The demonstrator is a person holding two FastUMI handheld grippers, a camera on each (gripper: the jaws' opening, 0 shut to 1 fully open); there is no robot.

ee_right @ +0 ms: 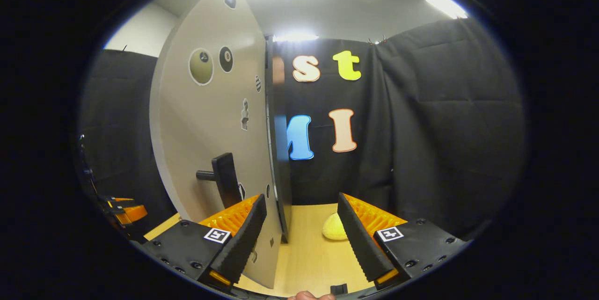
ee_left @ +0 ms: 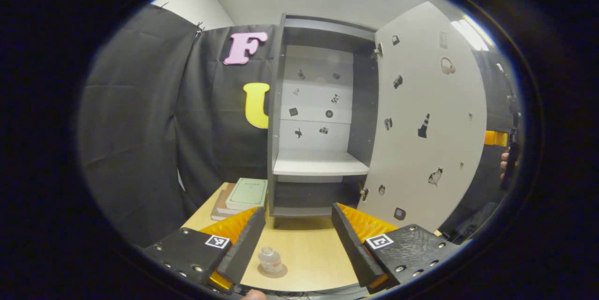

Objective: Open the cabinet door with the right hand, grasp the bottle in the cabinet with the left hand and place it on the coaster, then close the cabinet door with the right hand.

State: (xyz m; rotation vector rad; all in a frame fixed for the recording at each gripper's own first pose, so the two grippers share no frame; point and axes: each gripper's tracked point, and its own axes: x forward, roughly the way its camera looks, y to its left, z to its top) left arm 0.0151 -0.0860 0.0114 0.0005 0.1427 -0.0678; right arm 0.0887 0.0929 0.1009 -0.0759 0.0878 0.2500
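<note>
Cabinet door (ee_left: 430, 117) stands wide open, swung out to the right of the cabinet (ee_left: 318, 117) in the left gripper view. Shelves look bare. Bottle (ee_left: 270, 259) already sits upright on the table (ee_left: 318, 253), low in that view, just beside the left finger of the left gripper (ee_left: 295, 239). A darker round patch lies under it, probably the coaster (ee_left: 276, 272), though it could be plain shadow; too small to be sure. Left gripper fingers spread wide, nothing between them, bottle apart from both. A stack of books (ee_left: 241, 197) lies left of the cabinet base.

Right gripper (ee_right: 299, 234) also spread and empty. Its view looks along the door's outer face (ee_right: 206, 117); the door's free edge runs down between the two fingers, nearer the left one. Dark handle (ee_right: 224, 178) sticks out just above and left of the left finger, not touched. Yellow soft thing (ee_right: 334, 230) on the table beyond the right finger.

Judged step: placing looks done, closing the door is next. To do it well: shift the right gripper left and up so the fingers straddle the handle, or lay one finger flat on the outer face near the free edge, then push along the hinge arc, not straight. Keep the left gripper back and low, clear of the swing. Go slow at the end, so the bottle stays upright.
</note>
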